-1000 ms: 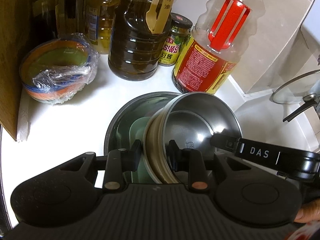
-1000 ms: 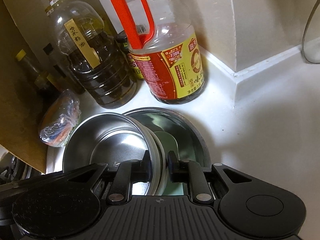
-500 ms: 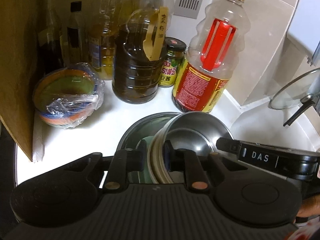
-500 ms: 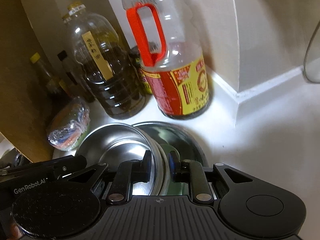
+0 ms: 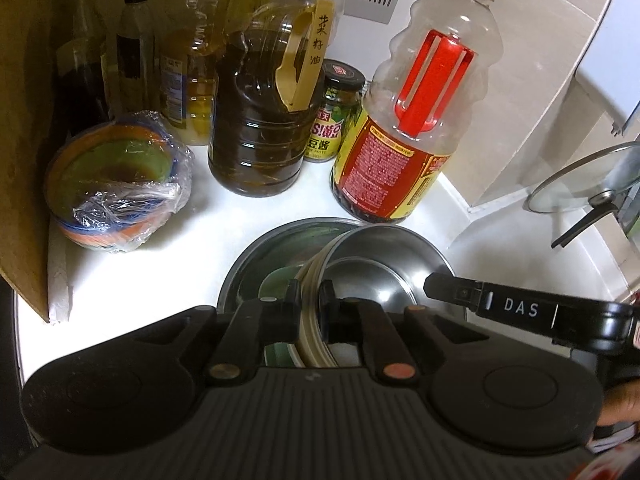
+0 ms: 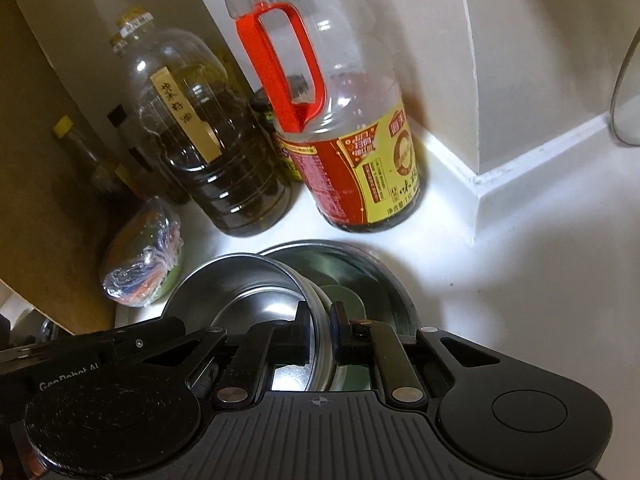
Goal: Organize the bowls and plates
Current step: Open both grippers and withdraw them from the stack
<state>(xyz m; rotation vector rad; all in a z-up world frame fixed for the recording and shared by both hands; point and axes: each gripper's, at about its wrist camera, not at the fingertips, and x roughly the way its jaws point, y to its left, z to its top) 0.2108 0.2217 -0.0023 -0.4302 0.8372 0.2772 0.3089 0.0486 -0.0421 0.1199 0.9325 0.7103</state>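
Note:
A stack of steel bowls (image 5: 384, 264) is held between both grippers, above a wide steel basin (image 5: 276, 248) on the white counter. My left gripper (image 5: 310, 296) is shut on the stack's left rim. My right gripper (image 6: 320, 318) is shut on its right rim; the bowls (image 6: 248, 292) fill the left of the right wrist view, the basin (image 6: 360, 268) lies behind. A pale green dish (image 5: 276, 280) lies inside the basin, also seen in the right wrist view (image 6: 344, 296).
Behind stand a dark oil jug (image 5: 260, 120), a red-handled sauce bottle (image 5: 408, 132), a small jar (image 5: 336, 116) and several thin bottles. Plastic-wrapped coloured bowls (image 5: 116, 184) sit left beside a wooden panel (image 5: 20, 120). A glass lid (image 5: 588, 184) leans at right.
Both grippers have lifted and drawn back with the steel bowl stack; the bottles and basin now look farther away. The grip is unchanged.

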